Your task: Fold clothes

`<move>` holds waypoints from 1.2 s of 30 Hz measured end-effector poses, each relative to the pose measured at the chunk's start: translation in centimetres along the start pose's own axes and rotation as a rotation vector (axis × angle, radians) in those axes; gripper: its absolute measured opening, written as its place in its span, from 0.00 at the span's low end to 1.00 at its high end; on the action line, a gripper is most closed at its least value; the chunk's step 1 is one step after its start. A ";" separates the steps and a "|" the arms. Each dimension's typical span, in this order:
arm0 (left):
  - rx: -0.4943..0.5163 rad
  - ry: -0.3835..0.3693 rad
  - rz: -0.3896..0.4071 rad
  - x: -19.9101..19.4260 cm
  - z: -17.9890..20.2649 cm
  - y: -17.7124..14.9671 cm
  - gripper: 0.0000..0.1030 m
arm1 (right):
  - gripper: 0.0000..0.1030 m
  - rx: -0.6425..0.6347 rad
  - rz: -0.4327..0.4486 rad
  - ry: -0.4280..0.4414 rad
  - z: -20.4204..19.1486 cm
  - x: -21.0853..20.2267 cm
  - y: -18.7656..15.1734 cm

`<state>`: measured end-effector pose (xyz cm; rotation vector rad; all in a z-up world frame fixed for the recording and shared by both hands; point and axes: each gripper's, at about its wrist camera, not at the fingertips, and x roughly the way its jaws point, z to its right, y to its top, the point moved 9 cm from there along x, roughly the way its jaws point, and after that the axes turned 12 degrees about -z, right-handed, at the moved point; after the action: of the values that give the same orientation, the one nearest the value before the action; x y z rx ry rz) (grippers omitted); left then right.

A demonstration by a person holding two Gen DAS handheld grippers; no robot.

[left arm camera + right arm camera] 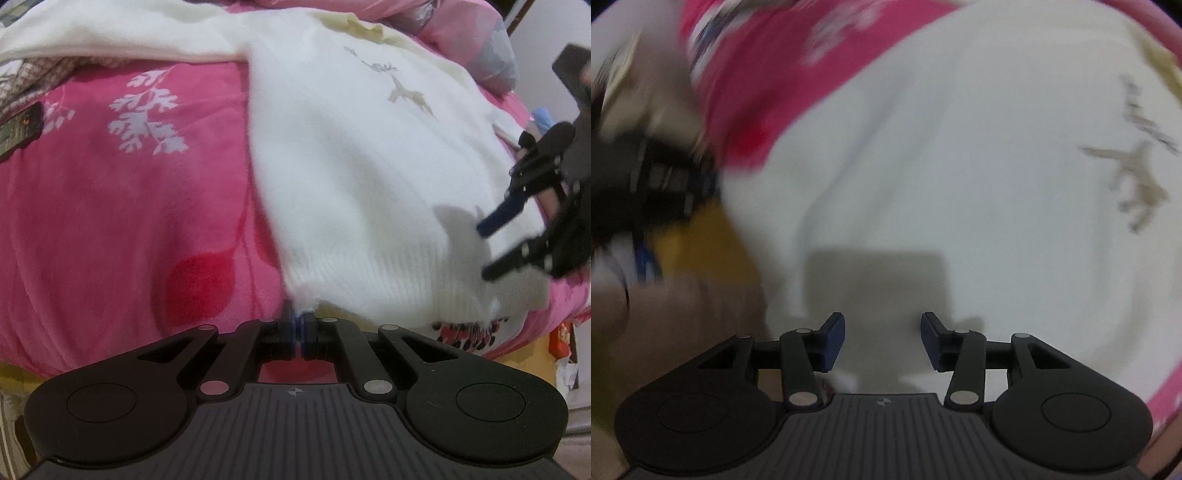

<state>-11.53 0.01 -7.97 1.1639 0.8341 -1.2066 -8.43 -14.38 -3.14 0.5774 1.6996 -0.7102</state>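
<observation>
A white knitted sweater (369, 166) with a small deer motif (406, 96) lies spread on a pink blanket (129, 221). My left gripper (298, 321) is shut on the near left corner of its ribbed hem. My right gripper (487, 251) hovers over the right end of the hem, its shadow falling on the knit. In the blurred right wrist view, the right gripper (882, 338) is open above the sweater (960, 166) with nothing between its fingers. The left gripper (698, 184) shows there as a dark smear at the left edge.
A second cream garment (110, 29) lies across the back of the bed. A dark flat device (20, 129) rests on the blanket at far left. Pink and grey pillows (461, 22) sit at the back right. The bed's front edge runs just below the hem.
</observation>
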 end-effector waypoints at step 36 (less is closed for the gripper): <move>0.179 0.006 -0.061 1.1 1.6 0.5 0.01 | 0.02 0.207 -0.154 0.137 3.1 5.5 -5.4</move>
<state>-10.97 -1.81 -8.51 1.2948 0.7830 -1.3507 -11.35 -20.32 -8.13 0.6556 1.8237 -0.9844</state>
